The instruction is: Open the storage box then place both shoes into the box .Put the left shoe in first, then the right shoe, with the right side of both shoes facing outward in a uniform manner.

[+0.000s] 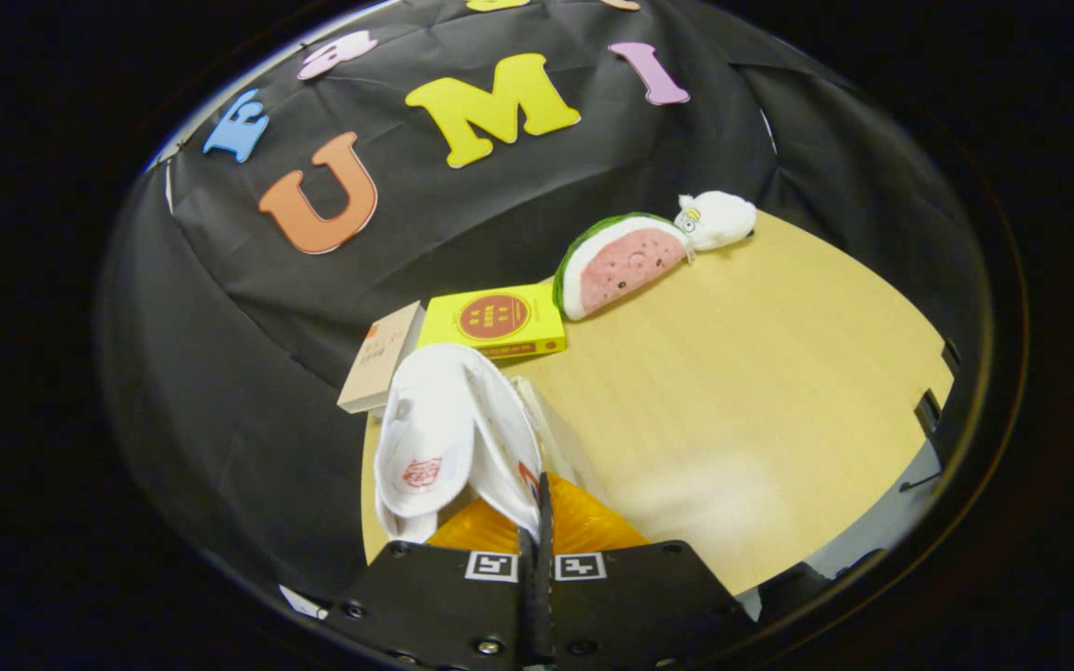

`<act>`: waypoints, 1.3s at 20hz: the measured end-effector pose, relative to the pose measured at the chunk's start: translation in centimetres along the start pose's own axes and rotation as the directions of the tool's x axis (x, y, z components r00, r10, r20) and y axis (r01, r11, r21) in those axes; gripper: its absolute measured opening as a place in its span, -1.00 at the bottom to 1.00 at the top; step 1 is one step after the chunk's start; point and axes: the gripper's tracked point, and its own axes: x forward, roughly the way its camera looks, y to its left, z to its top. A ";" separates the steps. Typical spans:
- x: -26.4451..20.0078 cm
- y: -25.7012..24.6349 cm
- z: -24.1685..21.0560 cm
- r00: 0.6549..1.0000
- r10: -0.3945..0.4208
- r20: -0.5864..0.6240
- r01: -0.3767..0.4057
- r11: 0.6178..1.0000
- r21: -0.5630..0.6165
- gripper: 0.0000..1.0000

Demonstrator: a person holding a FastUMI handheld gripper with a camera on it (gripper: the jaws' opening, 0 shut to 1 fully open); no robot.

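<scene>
Shoes point(448, 438) on wooden table point(761, 373)

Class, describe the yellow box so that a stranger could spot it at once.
Start at the wooden table and go to its far edge by the black cloth wall. The yellow box lies flat there, beyond the shut jaws of the gripper, between a tan box and a watermelon-slice plush. It alone bears a red round emblem.

A pale wooden tabletop point(761, 373) spreads out toward three o'clock, with a soft sheen of overhead light on its near part. Black cloth point(220, 373) hangs as the booth's wall from nine o'clock round to one, creased and draped down to the tabletop's far edge. At four o'clock, past the tabletop's rim, lies a strip of grey floor point(882, 531).
</scene>
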 end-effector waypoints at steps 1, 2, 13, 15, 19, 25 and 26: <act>0.6 0.1 -0.5 1.000 -0.014 -0.004 0.014 1.000 0.005 -1.00; 1.2 0.4 -1.0 1.000 -0.023 -0.005 0.023 1.000 0.014 -1.00; 5.5 -0.1 -3.8 0.995 -0.094 -0.020 0.094 0.995 0.015 -1.00; 6.2 0.1 -4.1 0.996 -0.092 -0.014 0.092 0.996 0.013 -1.00; 6.1 1.7 -5.0 0.999 -0.037 -0.034 0.036 0.998 -0.043 -0.08; 3.8 0.9 -2.2 0.997 -0.017 0.073 0.028 0.989 -0.144 0.90; 3.4 0.7 -1.8 0.996 -0.015 0.089 0.029 0.987 -0.157 0.90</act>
